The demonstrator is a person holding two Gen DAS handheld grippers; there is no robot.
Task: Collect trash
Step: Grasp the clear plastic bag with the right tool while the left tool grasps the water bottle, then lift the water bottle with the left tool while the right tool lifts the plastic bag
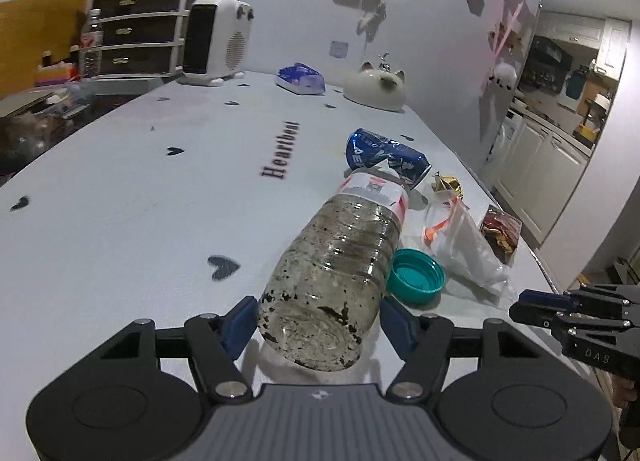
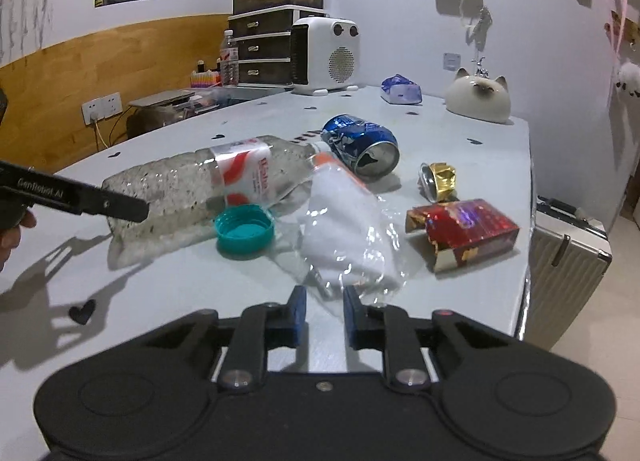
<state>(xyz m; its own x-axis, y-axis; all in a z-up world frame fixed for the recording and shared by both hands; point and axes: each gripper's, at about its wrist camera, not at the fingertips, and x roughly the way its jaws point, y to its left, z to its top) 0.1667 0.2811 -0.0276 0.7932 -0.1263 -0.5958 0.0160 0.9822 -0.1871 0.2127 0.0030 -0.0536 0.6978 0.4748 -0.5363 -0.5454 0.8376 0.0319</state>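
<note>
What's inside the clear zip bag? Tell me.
The clear zip bag holds something white, like folded tissue or cloth. Glare and crumpled plastic hide exactly what it is, and anything beneath the white stuff.

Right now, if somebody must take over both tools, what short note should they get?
Left tool: around the base of the lying plastic bottle, pads at both sides; firm contact is not certain.
Right tool: nearly shut at the edge of the clear plastic bag; grip unclear.
On the table also: teal cap, crushed blue can, small gold can, red carton.
Done: nothing collected yet.
Left: lift bottle and bag, then all the rest. No bin is visible.
</note>
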